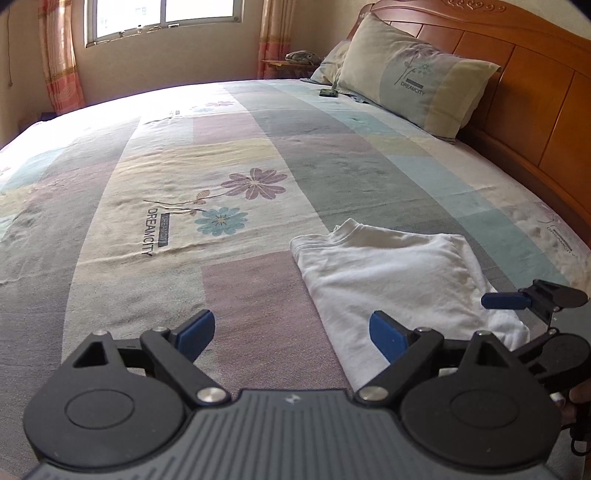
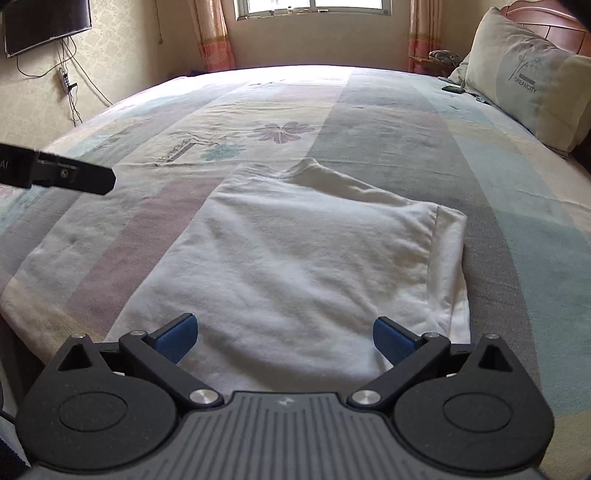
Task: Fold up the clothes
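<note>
A white shirt (image 2: 314, 258) lies folded into a rough rectangle on the bed sheet (image 1: 229, 288), soft knit cloth with faint creases, a hemmed sleeve edge along its right side and a collar peak at the far end. The sheet is thin woven cotton in pastel blocks, printed with flowers.

In the left wrist view, the left gripper (image 1: 291, 332) hangs over bare sheet just left of the shirt, its jaws spread wide and holding nothing; the blue pads (image 1: 195, 332) are ribbed plastic on black arms. At the far right, the right gripper (image 1: 506, 301) shows from the side above the shirt's near corner.

The right wrist view shows a wall television (image 2: 44, 26) and cables at left. There the right gripper (image 2: 286, 336) stands wide apart and empty over the shirt's near edge. A faded pillow (image 2: 528, 85) leans on the wooden headboard (image 1: 535, 92).
</note>
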Available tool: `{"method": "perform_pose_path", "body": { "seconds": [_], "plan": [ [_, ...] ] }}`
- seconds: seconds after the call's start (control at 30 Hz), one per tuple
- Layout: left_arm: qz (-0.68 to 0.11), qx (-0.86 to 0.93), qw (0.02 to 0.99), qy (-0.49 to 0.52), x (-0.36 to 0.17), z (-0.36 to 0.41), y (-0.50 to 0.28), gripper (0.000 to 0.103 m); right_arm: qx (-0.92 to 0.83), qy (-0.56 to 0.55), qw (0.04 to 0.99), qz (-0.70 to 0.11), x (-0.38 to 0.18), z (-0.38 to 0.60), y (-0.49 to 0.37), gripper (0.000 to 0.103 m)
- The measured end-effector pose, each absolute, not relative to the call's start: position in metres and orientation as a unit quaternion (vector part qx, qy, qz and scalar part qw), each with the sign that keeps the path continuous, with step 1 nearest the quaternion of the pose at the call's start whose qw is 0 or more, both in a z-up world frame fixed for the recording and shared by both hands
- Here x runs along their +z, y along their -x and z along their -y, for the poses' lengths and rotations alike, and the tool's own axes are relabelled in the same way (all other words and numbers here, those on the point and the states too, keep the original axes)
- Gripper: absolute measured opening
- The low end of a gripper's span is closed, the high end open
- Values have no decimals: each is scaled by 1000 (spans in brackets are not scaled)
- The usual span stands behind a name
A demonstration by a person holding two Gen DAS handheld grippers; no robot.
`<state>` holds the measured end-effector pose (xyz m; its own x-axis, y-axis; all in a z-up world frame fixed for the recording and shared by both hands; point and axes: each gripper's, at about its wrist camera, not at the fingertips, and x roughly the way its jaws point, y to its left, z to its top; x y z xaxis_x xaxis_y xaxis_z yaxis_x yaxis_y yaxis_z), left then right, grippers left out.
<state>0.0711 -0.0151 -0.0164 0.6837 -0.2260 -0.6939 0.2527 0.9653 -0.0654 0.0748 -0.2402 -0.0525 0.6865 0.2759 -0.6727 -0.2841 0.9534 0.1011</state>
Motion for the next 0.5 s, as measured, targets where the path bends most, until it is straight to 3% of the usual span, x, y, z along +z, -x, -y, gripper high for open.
{"method": "perform_pose_path", "body": {
  "seconds": [0.1,0.27,0.5],
  "plan": [
    [-376,-132,917,-11,-15,12,-69,91,159,3,929,-334,-37,240,-107,103],
    [-382,-127,915,-7,-15,5,-63,91,158,-20,908,-387,-67,239,-170,103],
    [-391,-148,908,2,-24,12,-65,91,148,-22,920,-362,-41,250,-128,103]
  ]
}}
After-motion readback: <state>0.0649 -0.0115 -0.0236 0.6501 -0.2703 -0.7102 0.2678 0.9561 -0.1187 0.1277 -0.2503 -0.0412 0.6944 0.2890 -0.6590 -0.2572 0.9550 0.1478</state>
